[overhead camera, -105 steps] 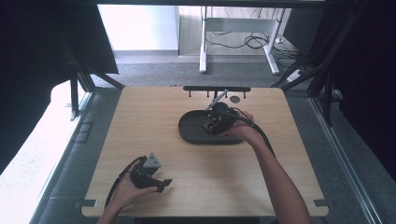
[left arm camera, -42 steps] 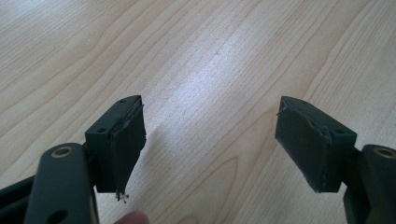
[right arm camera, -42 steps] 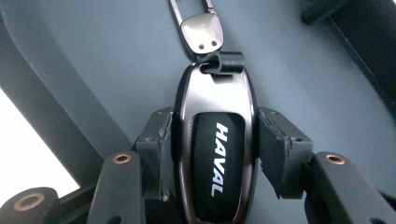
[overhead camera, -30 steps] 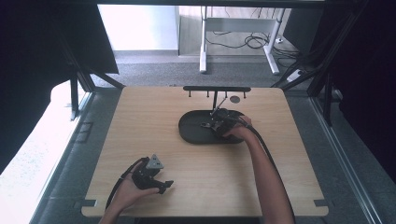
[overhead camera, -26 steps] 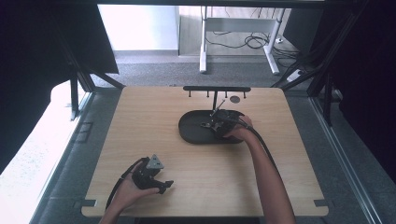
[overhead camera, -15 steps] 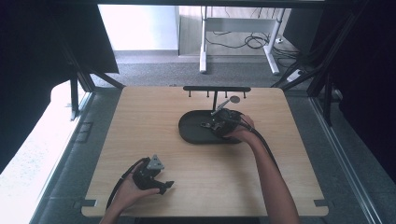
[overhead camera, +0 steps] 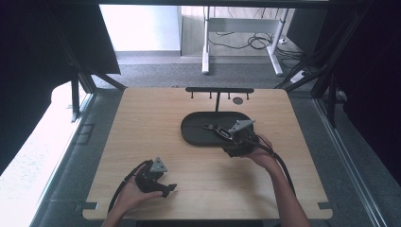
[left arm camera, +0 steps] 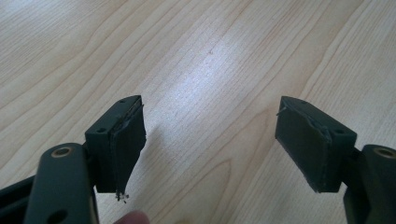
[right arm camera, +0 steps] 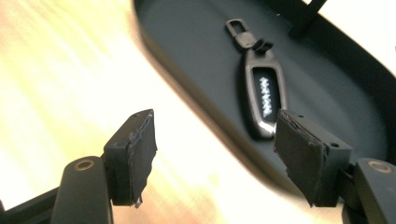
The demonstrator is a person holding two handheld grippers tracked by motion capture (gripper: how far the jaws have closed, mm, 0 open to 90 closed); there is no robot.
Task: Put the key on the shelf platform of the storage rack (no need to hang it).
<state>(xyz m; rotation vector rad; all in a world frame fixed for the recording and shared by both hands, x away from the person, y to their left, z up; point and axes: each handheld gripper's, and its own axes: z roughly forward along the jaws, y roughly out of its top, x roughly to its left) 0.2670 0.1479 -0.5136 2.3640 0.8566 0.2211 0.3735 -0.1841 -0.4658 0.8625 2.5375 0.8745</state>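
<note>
Your right gripper (right arm camera: 212, 149) has its 2 fingers (right arm camera: 135, 154) spread wide with nothing between them; they hang over the near rim of the 1 black oval tray (right arm camera: 187, 60), 1 finger over bare wood and the other over the tray floor. Just ahead of them, 1 dark key fob (right arm camera: 264, 95) lies flat in the tray, its clip end pointing away from you, apart from both fingers.

Your left gripper (left arm camera: 210, 144) is equally wide apart, its 2 fingers (left arm camera: 126, 140) holding nothing, hovering over bare tabletop (left arm camera: 210, 56).

From the high view, the right gripper (overhead camera: 215, 128) reaches into the tray (overhead camera: 198, 124) from its right end, your right hand (overhead camera: 257, 150) behind it and the forearm running back toward the near right edge. The tray sits at the middle of the tabletop (overhead camera: 142, 118), touching the post of 1 black T-shaped rack (overhead camera: 218, 91) standing by the far edge. The left gripper (overhead camera: 170, 188) rests low near the front left, well apart from the tray, held by your left hand (overhead camera: 130, 194). The wood to the left of the tray is open.
</note>
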